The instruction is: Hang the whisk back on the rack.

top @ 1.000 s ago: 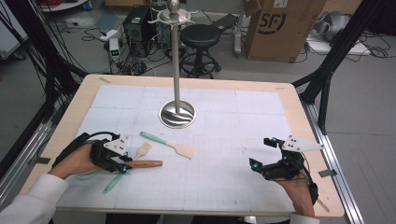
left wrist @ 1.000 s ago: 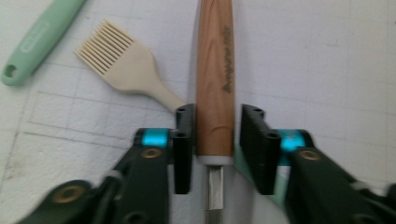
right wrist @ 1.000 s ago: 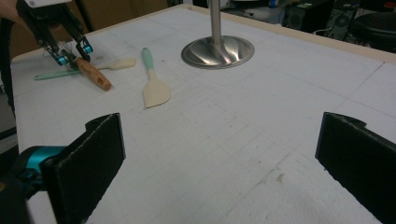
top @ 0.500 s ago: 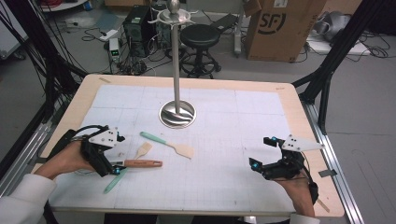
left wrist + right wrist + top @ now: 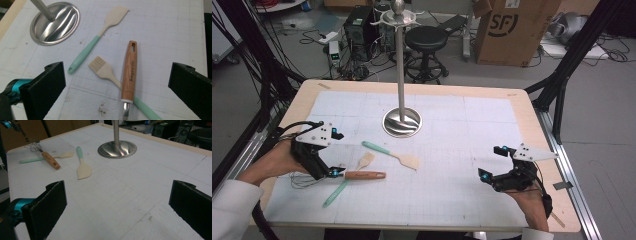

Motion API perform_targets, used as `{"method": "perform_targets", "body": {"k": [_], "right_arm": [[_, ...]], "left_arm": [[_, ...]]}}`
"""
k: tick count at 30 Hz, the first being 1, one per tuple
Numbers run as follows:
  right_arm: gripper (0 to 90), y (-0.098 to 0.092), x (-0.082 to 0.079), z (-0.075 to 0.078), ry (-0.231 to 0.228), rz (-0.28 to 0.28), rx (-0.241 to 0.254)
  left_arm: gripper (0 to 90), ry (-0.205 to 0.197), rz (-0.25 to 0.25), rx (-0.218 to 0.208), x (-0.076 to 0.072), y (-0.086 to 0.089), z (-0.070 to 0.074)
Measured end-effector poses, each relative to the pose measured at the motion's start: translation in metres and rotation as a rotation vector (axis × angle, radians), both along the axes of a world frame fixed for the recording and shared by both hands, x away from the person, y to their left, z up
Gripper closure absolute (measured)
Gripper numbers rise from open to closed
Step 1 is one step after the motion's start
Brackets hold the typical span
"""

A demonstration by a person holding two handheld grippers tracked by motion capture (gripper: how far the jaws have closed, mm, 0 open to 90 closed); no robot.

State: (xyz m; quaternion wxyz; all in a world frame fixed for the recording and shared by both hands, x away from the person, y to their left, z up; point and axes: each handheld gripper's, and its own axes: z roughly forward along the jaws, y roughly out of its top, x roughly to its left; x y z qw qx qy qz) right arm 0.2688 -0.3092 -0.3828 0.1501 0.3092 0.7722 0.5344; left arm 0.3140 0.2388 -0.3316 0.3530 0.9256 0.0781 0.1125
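A wooden-handled whisk lies on the white mat, crossing a mint-handled pastry brush. A mint-handled cream spatula lies just beyond them. My left gripper hovers over the whisk's wire end; its jaws have just been opening and stand open with nothing between them. In the left gripper view the whisk handle, the brush head and the spatula lie on the mat below. My right gripper rests open and empty at the near right, far from the utensils.
A tall metal stand with a round base and hooks on top rises from the middle of the far half of the table. The wooden table rim frames the mat. A stool, a computer and cardboard boxes stand on the floor beyond.
My left gripper has opened, risen and drawn slightly left away from the whisk handle, which stays on the mat. The right gripper has not moved.
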Motion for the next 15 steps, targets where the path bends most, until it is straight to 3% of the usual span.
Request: {"method": "perform_targets", "body": {"k": [6, 15], "right_arm": [[0.0, 0.003, 0.002, 0.001, -0.002, 0.003, -0.006], [0.0, 0.005, 0.003, 0.0, 0.001, 0.01, -0.016]], "left_arm": [[1.7, 0.004, -0.029, 0.028, 0.003, -0.011, 0.004], [1.7, 0.058, -0.077, 0.1, 0.012, -0.029, -0.011]]}}
